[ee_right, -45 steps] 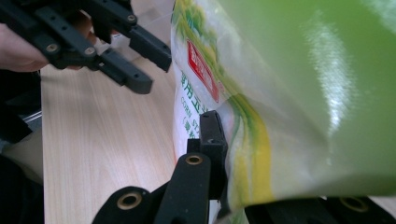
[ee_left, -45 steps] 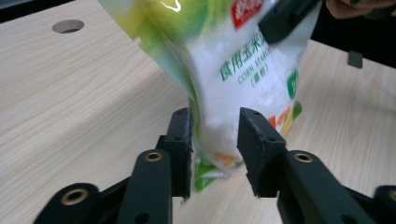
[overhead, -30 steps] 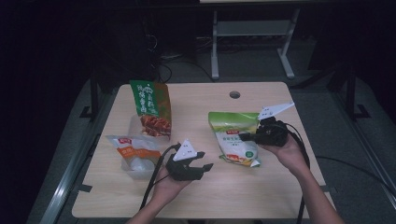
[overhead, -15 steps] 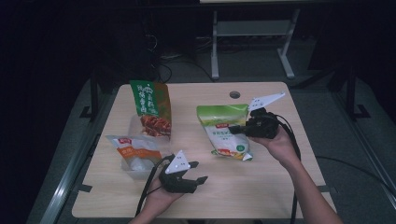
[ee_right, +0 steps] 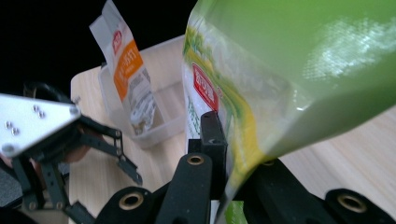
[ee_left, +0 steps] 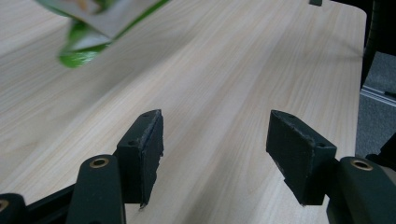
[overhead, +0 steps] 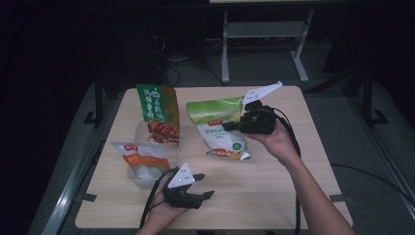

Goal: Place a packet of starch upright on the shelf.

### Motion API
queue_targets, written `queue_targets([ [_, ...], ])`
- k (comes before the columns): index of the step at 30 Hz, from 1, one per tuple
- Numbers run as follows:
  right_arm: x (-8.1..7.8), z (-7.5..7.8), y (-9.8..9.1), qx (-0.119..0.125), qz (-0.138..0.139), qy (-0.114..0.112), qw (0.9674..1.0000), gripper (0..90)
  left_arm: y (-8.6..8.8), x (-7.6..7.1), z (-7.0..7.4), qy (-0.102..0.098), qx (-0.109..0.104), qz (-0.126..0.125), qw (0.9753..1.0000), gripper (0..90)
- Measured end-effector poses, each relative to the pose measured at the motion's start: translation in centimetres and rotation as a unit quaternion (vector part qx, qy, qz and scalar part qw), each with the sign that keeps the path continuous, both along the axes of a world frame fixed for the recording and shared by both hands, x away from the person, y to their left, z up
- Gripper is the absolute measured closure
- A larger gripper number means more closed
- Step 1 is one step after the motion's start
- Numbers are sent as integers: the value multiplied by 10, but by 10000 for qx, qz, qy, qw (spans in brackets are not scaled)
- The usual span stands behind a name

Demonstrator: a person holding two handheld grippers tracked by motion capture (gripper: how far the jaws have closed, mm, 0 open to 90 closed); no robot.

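Green bag [overhead: 219,128] lifted higher, right gripper [overhead: 234,126] fingers clamped on it; left gripper [overhead: 204,186] fingers just opened, empty.

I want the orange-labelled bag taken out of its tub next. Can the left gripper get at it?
Probably yes: the left gripper is open and empty, and the orange-labelled bag in its tub sits beside it, nothing between.
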State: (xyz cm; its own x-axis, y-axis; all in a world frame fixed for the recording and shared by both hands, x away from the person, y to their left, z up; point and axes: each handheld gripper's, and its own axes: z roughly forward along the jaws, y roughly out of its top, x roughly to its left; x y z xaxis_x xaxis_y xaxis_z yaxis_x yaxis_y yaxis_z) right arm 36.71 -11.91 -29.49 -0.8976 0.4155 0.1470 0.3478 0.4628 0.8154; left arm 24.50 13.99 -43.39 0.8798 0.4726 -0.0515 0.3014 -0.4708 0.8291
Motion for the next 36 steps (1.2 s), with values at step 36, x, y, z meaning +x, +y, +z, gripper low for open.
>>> queue_targets([
  [36,33,29,126,109,763,-111,9970,897,2,-6,-4,-67,-14,-165,9998,328],
])
